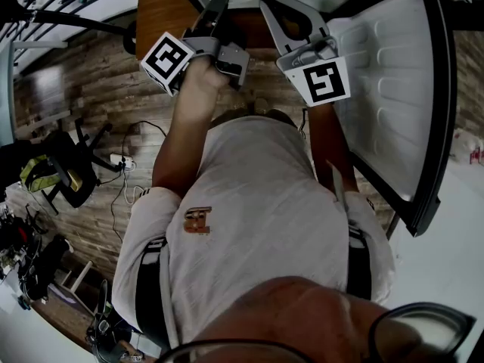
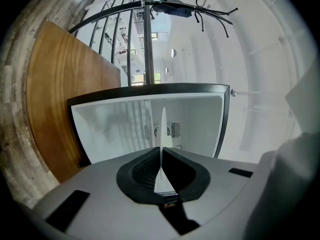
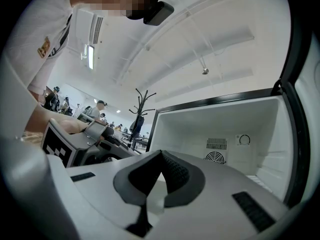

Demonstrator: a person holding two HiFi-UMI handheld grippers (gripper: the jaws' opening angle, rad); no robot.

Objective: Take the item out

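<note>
In the left gripper view, my left gripper (image 2: pixel 162 151) is shut on a thin white item (image 2: pixel 162 129). I see it edge-on as a narrow sliver rising past the pads and cannot tell what it is. Beyond it is the small fridge (image 2: pixel 150 90), its white inside bare. My right gripper (image 3: pixel 159 154) is shut with nothing between its pads, and it faces the same fridge (image 3: pixel 215 121). In the head view, the left gripper (image 1: pixel 218 4) and the right gripper (image 1: pixel 278 10) are held side by side at the fridge mouth. The item does not show there.
The fridge door (image 1: pixel 393 89) stands open at the right, its white liner facing me. A wooden panel (image 2: pixel 60 99) flanks the fridge's left side. A fan vent (image 3: pixel 216 156) and a dial (image 3: pixel 243 140) sit on the back wall. A coat rack (image 2: pixel 170 6) stands behind the fridge.
</note>
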